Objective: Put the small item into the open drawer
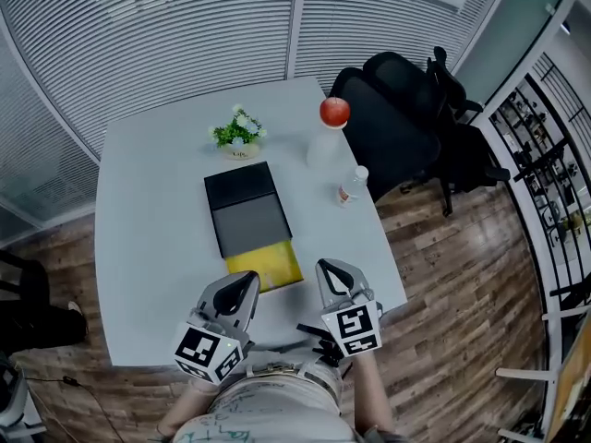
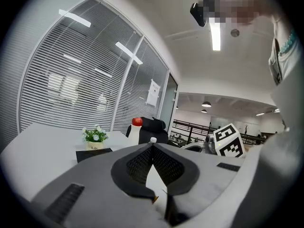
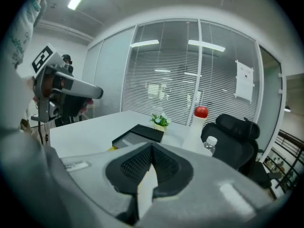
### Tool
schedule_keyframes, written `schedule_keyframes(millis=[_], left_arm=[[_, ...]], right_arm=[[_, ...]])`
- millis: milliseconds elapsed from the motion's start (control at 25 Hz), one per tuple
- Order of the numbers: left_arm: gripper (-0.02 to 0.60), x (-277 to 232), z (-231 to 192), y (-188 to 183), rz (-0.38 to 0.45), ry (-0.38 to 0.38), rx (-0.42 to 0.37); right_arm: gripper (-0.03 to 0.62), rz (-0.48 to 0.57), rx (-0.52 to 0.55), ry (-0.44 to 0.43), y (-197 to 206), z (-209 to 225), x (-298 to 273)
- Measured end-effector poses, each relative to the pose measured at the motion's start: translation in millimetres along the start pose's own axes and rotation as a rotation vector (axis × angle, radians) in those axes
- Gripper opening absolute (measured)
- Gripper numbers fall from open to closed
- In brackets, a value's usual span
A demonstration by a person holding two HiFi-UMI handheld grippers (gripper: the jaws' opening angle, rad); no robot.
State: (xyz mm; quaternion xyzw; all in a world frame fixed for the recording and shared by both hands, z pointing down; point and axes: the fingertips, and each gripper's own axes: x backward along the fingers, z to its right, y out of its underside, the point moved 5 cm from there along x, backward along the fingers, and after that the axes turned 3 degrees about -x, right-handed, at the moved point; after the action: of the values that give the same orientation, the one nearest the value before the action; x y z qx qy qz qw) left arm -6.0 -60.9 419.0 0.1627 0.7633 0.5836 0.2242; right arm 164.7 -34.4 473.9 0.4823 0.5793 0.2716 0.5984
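Note:
On the white table (image 1: 148, 247) lies a flat box (image 1: 242, 192) with a black far end, a grey middle and a yellow drawer (image 1: 267, 265) pulled out toward me. A small clear bottle (image 1: 352, 185) stands to the box's right. My left gripper (image 1: 248, 282) hovers at the table's near edge, just left of the drawer, jaws shut and empty. My right gripper (image 1: 329, 269) hangs just right of the drawer, also shut on nothing. The left gripper view shows its closed tips (image 2: 152, 146) with the box (image 2: 93, 153) beyond; the right gripper view shows closed tips (image 3: 152, 145) and the box (image 3: 140, 134).
A small potted plant (image 1: 239, 134) stands behind the box, and a tall white bottle with a red cap (image 1: 330, 129) at the far right. Black office chairs (image 1: 406, 118) crowd the table's right side. Blinds cover the glass wall behind; wooden floor surrounds the table.

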Motion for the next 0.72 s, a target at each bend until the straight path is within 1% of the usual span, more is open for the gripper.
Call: schedule_keyframes(millis=[200,320,480,720], left_arm=[[-0.003,4,-1,3,-0.001,-0.014,0.010],[-0.003,6,-1,3,-0.003,-0.028,0.022],[-0.003,9,-2,5,-0.002,-0.044,0.028],[-0.003,12,-2,11,-0.005,-0.063,0.046]], right_arm=[[0.003,-0.075,-0.010,0.064,27,32,4],[0.003,-0.127,-0.012,0.081,46,45,2],[0.003,-0.194,-0.024,0.072,72,50,-3],[0.003,-0.291,-0.024,0.027,111,50,-17]])
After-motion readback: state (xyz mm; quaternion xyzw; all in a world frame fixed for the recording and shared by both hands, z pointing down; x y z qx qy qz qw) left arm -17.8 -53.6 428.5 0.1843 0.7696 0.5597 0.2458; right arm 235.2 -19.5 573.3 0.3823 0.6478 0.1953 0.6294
